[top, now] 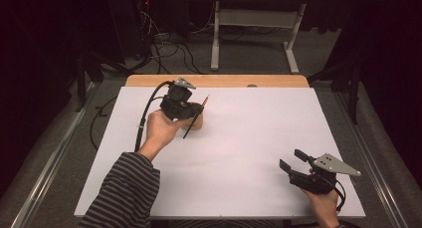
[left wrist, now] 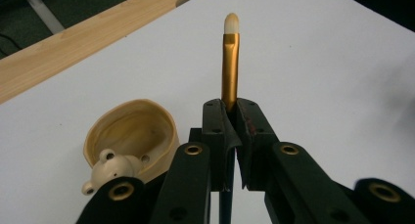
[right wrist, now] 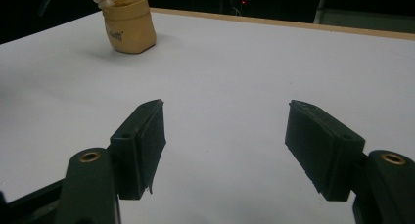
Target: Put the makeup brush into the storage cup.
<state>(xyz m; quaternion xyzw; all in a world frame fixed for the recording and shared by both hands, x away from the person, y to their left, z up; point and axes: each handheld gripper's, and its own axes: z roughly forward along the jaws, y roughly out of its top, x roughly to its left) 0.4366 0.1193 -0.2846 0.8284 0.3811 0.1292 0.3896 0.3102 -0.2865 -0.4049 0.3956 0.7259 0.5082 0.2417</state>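
A thin brush (left wrist: 230,67) with a gold ferrule and a pale tip stands up between the jaws of my left gripper (left wrist: 230,117), which is shut on it. In the high view the left gripper (top: 195,111) hovers at the table's far left-centre, and the brush (top: 204,101) slants past it. Just below and beside it sits a small tan pot (left wrist: 132,133) with a little bear figure (left wrist: 110,171) on its rim, the same pot (top: 197,123) seen from above. My right gripper (top: 292,159) rests at the near right, open, with nothing between its jaws (right wrist: 225,150). The pot (right wrist: 129,31) stands far off from it.
A white sheet (top: 239,148) covers the table, with a wooden strip (top: 219,81) along the far edge. Beyond it stand a white desk frame (top: 254,24) and cables (top: 169,49) on the floor. A person's striped sleeve (top: 124,193) enters at the bottom left.
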